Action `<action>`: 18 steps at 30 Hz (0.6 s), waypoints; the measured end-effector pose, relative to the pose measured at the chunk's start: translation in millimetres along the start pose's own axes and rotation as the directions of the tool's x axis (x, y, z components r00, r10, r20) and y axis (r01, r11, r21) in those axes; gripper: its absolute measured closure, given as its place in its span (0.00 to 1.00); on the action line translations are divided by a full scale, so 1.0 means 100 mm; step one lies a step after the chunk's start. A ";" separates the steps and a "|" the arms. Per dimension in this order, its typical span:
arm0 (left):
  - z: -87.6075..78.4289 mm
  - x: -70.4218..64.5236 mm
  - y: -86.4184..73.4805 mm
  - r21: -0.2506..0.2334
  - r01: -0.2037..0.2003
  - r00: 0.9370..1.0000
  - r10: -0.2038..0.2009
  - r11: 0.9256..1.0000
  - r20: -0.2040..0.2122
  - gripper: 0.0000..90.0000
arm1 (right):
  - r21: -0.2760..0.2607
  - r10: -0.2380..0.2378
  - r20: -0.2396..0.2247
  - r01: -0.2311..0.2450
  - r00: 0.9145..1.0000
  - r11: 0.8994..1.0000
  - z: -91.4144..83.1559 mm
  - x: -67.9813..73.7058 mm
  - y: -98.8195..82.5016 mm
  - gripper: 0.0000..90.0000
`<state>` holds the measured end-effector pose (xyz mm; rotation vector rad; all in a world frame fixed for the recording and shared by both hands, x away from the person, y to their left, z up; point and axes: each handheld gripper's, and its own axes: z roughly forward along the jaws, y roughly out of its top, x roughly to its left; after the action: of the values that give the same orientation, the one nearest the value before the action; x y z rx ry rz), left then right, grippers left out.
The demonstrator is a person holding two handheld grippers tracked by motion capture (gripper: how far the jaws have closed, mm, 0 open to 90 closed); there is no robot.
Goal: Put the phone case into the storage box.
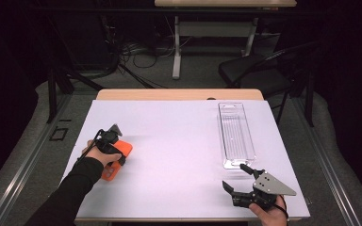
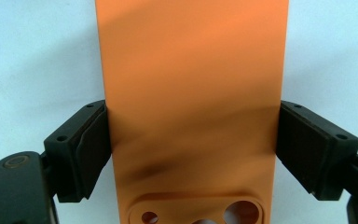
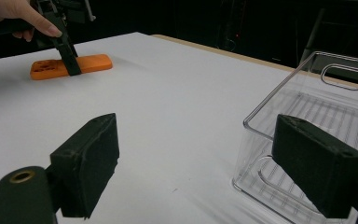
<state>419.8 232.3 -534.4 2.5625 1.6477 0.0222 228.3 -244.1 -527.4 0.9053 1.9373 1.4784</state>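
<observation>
An orange phone case (image 1: pixel 124 149) lies flat on the white sheet at the left, its back with the camera cut-out (image 2: pixel 200 212) facing up. My left gripper (image 1: pixel 114 162) points down over it. In the left gripper view its jaws (image 2: pixel 192 154) straddle the case (image 2: pixel 191 79) across its width, and both pads touch its long edges. My right gripper (image 1: pixel 234 175) hovers at the front right with its jaws wide apart and nothing between them (image 3: pixel 196 140). From there the case (image 3: pixel 93 63) and the left gripper (image 3: pixel 70 63) show far off.
A clear plastic tray (image 1: pixel 235 129) with a ribbed floor and a handle slot lies lengthwise at the right, its near end just beyond my right gripper (image 3: pixel 279 88). The white sheet (image 1: pixel 179 150) covers the table. A black chair (image 1: pixel 264 70) stands behind the table.
</observation>
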 end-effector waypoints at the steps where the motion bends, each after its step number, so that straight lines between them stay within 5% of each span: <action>1: 0.00 0.00 0.00 0.001 -0.002 1.000 0.002 1.000 0.001 0.17 | -0.001 -0.002 0.001 0.002 1.000 1.000 0.00 0.00 0.00 0.16; 18: 0.00 -0.01 0.01 0.007 -0.018 1.000 0.018 1.000 -0.008 0.18 | 0.005 0.001 -0.006 -0.001 1.000 1.000 0.01 0.00 -0.01 0.16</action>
<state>420.1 231.3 -533.9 2.5857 1.6297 0.0279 228.6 -243.6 -528.3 0.9052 1.9461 1.4790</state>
